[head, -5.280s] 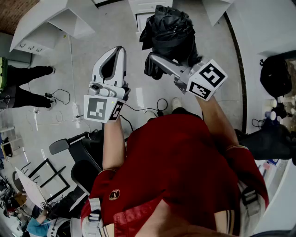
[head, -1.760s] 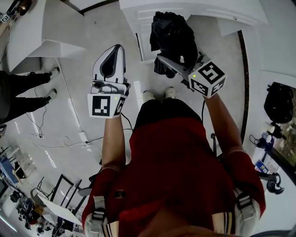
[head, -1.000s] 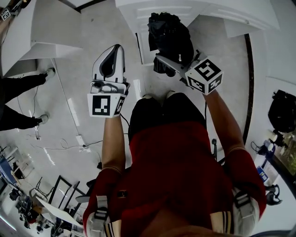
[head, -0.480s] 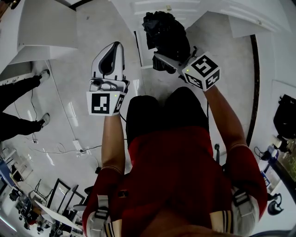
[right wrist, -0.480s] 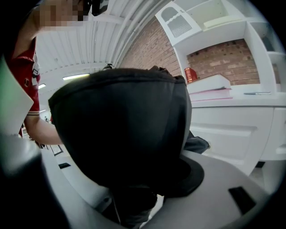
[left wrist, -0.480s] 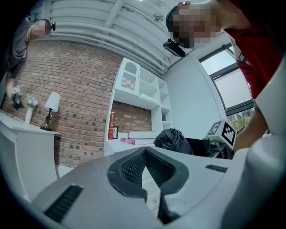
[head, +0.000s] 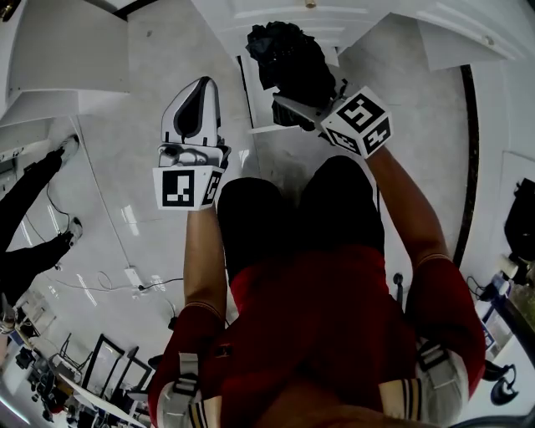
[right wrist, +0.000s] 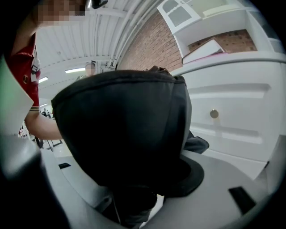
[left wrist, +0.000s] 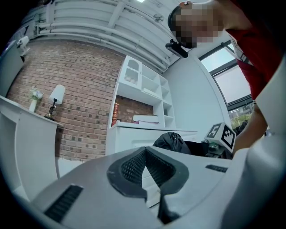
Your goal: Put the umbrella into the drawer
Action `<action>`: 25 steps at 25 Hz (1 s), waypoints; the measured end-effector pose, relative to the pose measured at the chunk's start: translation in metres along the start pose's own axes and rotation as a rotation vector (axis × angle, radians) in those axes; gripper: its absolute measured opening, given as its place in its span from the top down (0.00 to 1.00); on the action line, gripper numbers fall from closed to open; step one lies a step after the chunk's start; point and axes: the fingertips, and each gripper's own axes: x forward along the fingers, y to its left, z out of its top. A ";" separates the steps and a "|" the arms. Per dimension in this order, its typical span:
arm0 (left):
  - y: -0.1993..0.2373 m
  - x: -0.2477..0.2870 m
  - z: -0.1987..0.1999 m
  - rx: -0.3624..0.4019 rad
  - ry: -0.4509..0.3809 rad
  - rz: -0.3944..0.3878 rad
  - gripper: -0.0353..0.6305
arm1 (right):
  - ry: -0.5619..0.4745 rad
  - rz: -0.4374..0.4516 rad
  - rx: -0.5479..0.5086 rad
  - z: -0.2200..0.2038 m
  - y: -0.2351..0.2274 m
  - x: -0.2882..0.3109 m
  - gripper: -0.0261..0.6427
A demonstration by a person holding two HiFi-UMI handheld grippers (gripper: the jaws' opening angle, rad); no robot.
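Note:
A black folded umbrella (head: 291,60) is bunched between the jaws of my right gripper (head: 294,107), which is shut on it. In the right gripper view the umbrella (right wrist: 120,129) fills most of the picture and hides the fingertips. Just beyond it stands a white cabinet (head: 276,15) with closed drawer fronts, one bearing a round knob (right wrist: 214,113). My left gripper (head: 204,85) hangs beside the umbrella, to its left, over the floor. Its jaws meet at the tip and hold nothing. The left gripper view shows the umbrella (left wrist: 172,142) to the right.
A white counter (head: 67,50) stands at the left, and another white unit (head: 476,38) at the upper right. A bystander's legs (head: 33,209) and a floor cable (head: 125,280) lie at the left. Open shelves (left wrist: 143,89) rise above the cabinet against a brick wall.
The person has crouched: both grippers have sunk toward the floor and the cabinet now looms closer. The umbrella stays in the right gripper; the left gripper stays shut.

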 end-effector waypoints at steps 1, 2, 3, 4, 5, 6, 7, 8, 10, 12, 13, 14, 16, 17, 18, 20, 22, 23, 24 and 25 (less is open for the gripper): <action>0.002 0.002 -0.008 0.000 -0.004 0.004 0.94 | 0.003 0.001 -0.006 -0.007 -0.004 0.004 0.57; 0.003 0.004 -0.016 0.000 -0.008 0.009 0.94 | 0.007 0.002 -0.013 -0.013 -0.009 0.009 0.57; 0.005 0.007 -0.022 0.001 -0.013 0.011 0.94 | 0.011 0.003 -0.020 -0.019 -0.014 0.013 0.57; 0.007 0.009 -0.029 0.003 -0.016 0.013 0.94 | 0.015 0.004 -0.028 -0.025 -0.018 0.018 0.57; 0.008 0.010 -0.037 0.004 -0.019 0.015 0.94 | 0.020 0.005 -0.036 -0.032 -0.022 0.023 0.57; 0.010 0.011 -0.045 0.006 -0.022 0.018 0.94 | 0.026 0.008 -0.044 -0.038 -0.025 0.028 0.57; 0.011 0.011 -0.052 0.007 -0.024 0.020 0.94 | 0.031 0.011 -0.051 -0.045 -0.027 0.032 0.57; 0.012 0.012 -0.059 0.008 -0.027 0.023 0.94 | 0.037 0.014 -0.058 -0.051 -0.030 0.037 0.57; 0.015 0.015 -0.073 0.007 -0.036 0.027 0.94 | 0.049 0.020 -0.072 -0.065 -0.035 0.045 0.57; 0.018 0.018 -0.088 0.003 -0.046 0.029 0.94 | 0.063 0.024 -0.086 -0.079 -0.038 0.054 0.57; 0.020 0.019 -0.096 0.001 -0.050 0.029 0.94 | 0.069 0.025 -0.092 -0.087 -0.040 0.058 0.57; 0.021 0.021 -0.104 -0.001 -0.054 0.029 0.94 | 0.074 0.025 -0.096 -0.094 -0.043 0.062 0.57; 0.022 0.024 -0.119 -0.002 -0.058 0.028 0.94 | 0.082 0.024 -0.101 -0.106 -0.048 0.070 0.57; 0.023 0.026 -0.125 -0.001 -0.060 0.028 0.94 | 0.087 0.023 -0.103 -0.111 -0.051 0.074 0.57; 0.023 0.028 -0.131 -0.001 -0.062 0.029 0.94 | 0.093 0.024 -0.104 -0.116 -0.053 0.077 0.57; 0.025 0.031 -0.138 -0.002 -0.072 0.032 0.94 | 0.108 0.027 -0.108 -0.124 -0.057 0.082 0.57; 0.027 0.035 -0.143 -0.004 -0.089 0.035 0.94 | 0.129 0.030 -0.117 -0.134 -0.060 0.087 0.57; 0.028 0.036 -0.146 -0.004 -0.097 0.036 0.94 | 0.142 0.031 -0.124 -0.140 -0.062 0.090 0.57; 0.029 0.037 -0.150 -0.005 -0.103 0.038 0.94 | 0.157 0.033 -0.130 -0.146 -0.064 0.093 0.57; 0.029 0.038 -0.155 -0.006 -0.109 0.039 0.94 | 0.172 0.035 -0.135 -0.153 -0.066 0.096 0.57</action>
